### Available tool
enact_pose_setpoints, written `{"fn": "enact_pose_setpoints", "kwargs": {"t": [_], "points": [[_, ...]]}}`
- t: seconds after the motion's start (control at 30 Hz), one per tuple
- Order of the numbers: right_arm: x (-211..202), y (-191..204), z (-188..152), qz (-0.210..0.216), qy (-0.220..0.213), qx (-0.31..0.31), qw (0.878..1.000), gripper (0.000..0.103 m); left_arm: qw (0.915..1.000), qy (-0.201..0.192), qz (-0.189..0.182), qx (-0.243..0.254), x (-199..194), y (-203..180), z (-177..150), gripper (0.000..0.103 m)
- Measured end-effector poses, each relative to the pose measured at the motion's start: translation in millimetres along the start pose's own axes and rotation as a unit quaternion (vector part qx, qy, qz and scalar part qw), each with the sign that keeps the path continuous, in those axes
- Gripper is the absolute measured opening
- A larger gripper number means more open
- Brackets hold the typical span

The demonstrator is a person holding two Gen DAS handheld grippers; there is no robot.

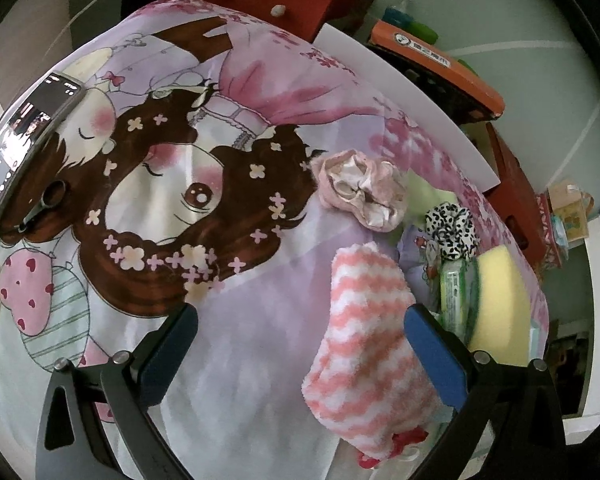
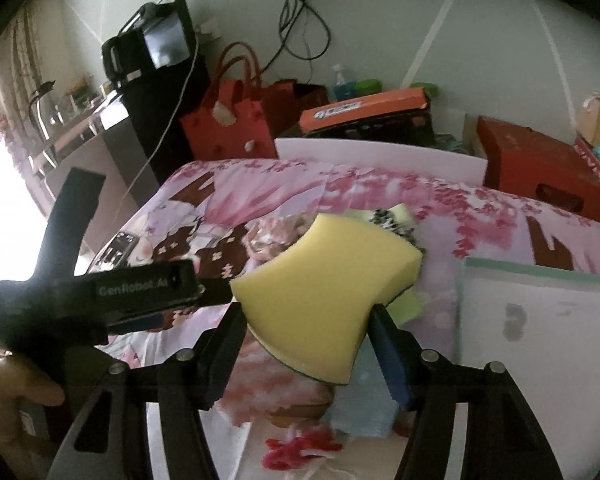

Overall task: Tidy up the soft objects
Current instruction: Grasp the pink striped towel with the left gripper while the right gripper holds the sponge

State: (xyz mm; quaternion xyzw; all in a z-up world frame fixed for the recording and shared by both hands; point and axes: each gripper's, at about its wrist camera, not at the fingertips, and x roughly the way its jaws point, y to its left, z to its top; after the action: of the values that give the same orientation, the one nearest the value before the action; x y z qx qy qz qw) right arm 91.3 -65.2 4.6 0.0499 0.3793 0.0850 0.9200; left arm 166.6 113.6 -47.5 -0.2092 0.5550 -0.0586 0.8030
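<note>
The right gripper point(image 2: 306, 330) pinches a yellow sponge point(image 2: 324, 304) between its fingers, lifted at frame centre above the bed point(image 2: 480, 216). The left gripper point(image 1: 300, 344) hangs wide open, holding nothing; a pink-striped cloth point(image 1: 364, 344) lies just inside its right finger point(image 1: 436, 356). A scrunchie point(image 1: 452, 228) sits right of centre.

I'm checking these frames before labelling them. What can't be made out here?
- Yellow sponge: its underside and what lies below it, hidden in the right wrist view by the sponge held in the right gripper.
- Pink striped cloth: its lower end, cut off behind the left gripper.
- Green packet: print blurred, left wrist view.
- White bin: contents unseen, right wrist view.
</note>
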Motion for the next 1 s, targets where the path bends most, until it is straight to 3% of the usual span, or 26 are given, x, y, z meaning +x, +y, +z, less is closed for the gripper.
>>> {"fn": "enact_pose_setpoints", "kwargs": {"t": [0.27,0.6,0.7,0.9,1.0], "points": [[-17,-36,4,-0.044,-0.015,0.022,0.999,0.065,0.9997,0.009,-0.007,0.021,6,-13,-4,0.102],[-26,-65,6,-0.061,-0.021,0.060,0.996,0.065,0.9978,0.033,-0.023,0.053,23,-33,-7,0.093],[-26,-65,5,-0.060,-0.019,0.062,0.996,0.065,0.9974,0.036,-0.019,0.060,28,-37,-10,0.080],[-26,-65,4,-0.058,-0.019,0.062,0.996,0.065,0.9975,0.029,-0.015,0.062,27,-37,-12,0.068],[-26,-66,5,-0.058,-0.019,0.063,0.996,0.065,0.9973,0.034,-0.026,0.060,30,-37,-11,0.052]]}}
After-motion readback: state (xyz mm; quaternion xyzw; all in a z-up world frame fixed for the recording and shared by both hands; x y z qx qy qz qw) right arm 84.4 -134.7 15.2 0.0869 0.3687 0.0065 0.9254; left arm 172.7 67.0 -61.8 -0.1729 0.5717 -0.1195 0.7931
